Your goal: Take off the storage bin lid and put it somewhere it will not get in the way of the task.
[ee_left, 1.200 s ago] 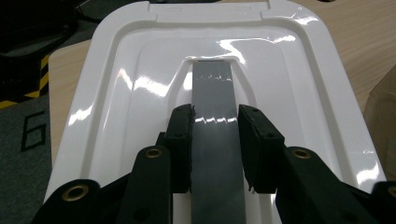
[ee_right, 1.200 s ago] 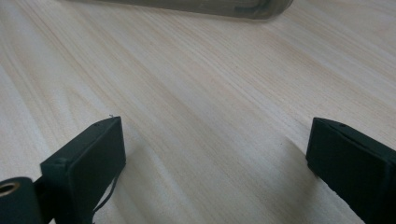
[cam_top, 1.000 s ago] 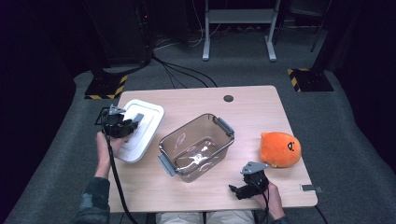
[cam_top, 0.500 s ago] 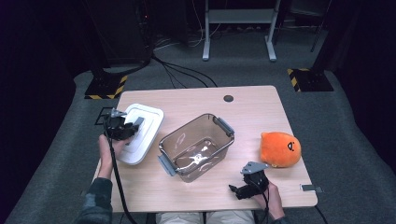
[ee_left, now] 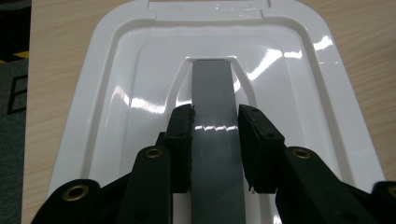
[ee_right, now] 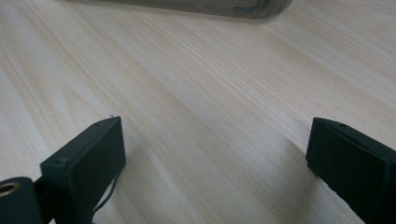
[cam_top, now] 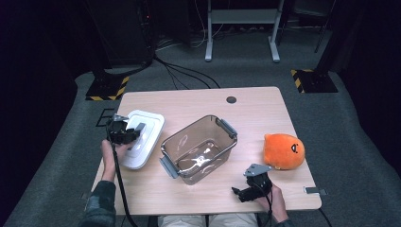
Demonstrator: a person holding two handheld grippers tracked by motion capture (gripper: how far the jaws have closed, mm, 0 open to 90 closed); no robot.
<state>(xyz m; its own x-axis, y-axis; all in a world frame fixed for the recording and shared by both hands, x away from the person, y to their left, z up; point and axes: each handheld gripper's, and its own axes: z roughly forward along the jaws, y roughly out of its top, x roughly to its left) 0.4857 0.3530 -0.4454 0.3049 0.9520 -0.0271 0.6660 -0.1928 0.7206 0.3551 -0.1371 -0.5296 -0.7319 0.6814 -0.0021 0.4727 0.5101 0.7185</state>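
No readable text, label, brand or number anywhere I look, none on the white lid [ee_left: 140, 84] under my left claw [ee_left: 215, 135], none on the orange plush toy [cam_top: 283, 150] at the right of the frame, only its dark printed face mark.

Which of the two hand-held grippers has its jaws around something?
The left hand-held gripper: its jaws straddle the white lid's grey handle. The right one is open over bare table.
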